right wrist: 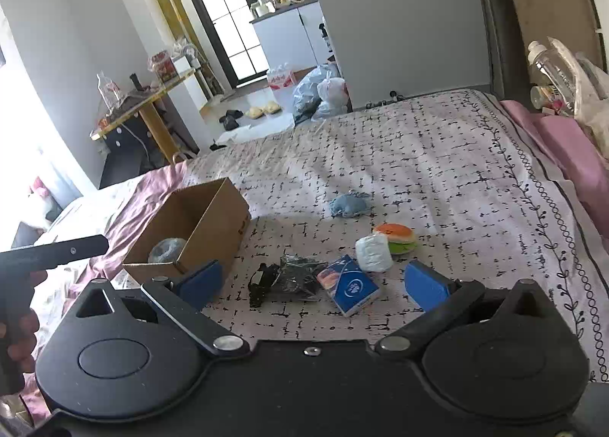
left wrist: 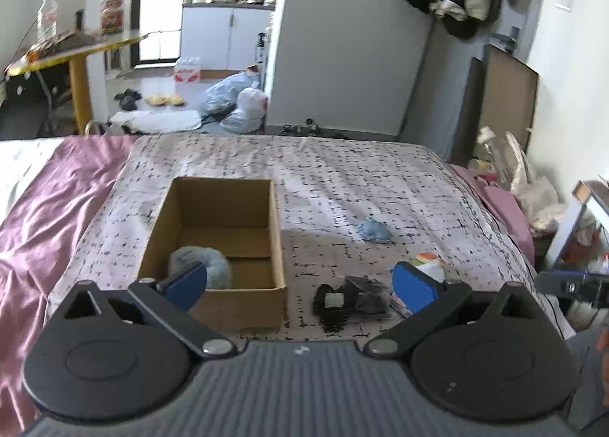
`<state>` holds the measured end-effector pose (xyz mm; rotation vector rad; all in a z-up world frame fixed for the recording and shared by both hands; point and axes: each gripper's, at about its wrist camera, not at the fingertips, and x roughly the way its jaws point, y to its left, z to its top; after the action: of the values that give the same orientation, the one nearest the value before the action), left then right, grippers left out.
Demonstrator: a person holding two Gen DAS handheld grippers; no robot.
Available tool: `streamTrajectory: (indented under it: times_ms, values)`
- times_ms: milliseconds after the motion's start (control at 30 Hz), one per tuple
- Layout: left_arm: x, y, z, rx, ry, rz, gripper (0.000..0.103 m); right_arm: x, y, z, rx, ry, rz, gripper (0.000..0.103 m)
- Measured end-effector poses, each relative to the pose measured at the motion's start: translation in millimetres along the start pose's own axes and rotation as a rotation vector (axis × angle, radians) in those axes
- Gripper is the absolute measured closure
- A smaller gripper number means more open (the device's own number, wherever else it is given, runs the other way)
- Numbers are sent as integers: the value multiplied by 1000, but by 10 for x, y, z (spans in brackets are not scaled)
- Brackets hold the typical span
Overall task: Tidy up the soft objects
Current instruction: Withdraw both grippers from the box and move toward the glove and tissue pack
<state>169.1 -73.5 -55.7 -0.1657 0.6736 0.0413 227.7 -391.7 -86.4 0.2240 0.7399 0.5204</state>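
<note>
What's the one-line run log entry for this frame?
left gripper: open, empty | right gripper: open, empty | cardboard box: grey plush inside | on bed: blue cloth, burger toy, black bundle

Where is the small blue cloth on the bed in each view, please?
Left wrist view: blue cloth, right of centre, beyond the black bundle.
Right wrist view: blue cloth, near the centre, behind the toy burger.
Shared landmark: the cardboard box, to its left in both views.

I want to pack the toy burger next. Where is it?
In the right wrist view, the toy burger lies on the bedspread, right of centre, touching the white roll, beyond the blue packet.
</note>
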Motion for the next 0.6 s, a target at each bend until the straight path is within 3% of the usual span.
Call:
streamTrajectory:
  times_ms: [167, 600]
  values:
    - [139, -106, -73, 21, 75, -49, 0, -48, -100, -48, -12, 17, 1, 0]
    - [530, -209, -323, 102, 124, 7, 0, 170, -200, -228, -31, 78, 0, 7]
